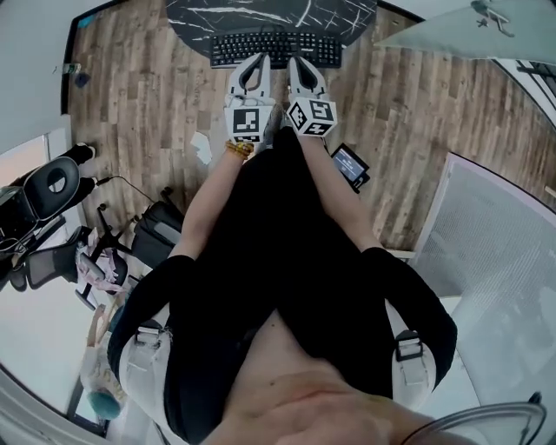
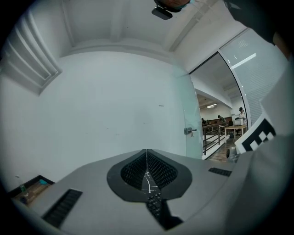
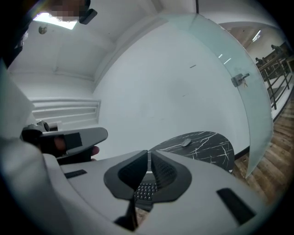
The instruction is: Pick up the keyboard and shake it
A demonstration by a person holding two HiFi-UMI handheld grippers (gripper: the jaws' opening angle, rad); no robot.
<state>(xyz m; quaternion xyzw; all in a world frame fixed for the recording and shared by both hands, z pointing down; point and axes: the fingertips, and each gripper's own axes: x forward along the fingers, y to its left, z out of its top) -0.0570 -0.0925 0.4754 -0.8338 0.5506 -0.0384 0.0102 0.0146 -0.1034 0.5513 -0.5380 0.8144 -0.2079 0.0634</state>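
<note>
1. Keyboard (image 1: 276, 48), black and full-width, lies flat along the near edge of the round dark marble table (image 1: 261, 16), not yet lifted. A mouse (image 3: 186, 142) sits farther back on the same top.
2. Side by side just short of the keyboard's front edge, near its middle, hover the left gripper (image 1: 254, 61) and the right gripper (image 1: 295, 64), touching nothing.
3. Both tongs are pinched closed and empty. In each gripper view the ribbed pads (image 2: 161, 172) meet at the tips, with only keys and marble showing beneath.
4. I judge the keyboard light, rigid and plastic. It looks long enough to tip or twist if taken at 1 point, and a hard squeeze could pop its keycaps.
5. My read is to open both sets of jaws and take the 2 short ends, or the front edge well apart, 1 gripper per side. The bite should land on the frame rather than the keys, firm enough to survive a shake.
</note>
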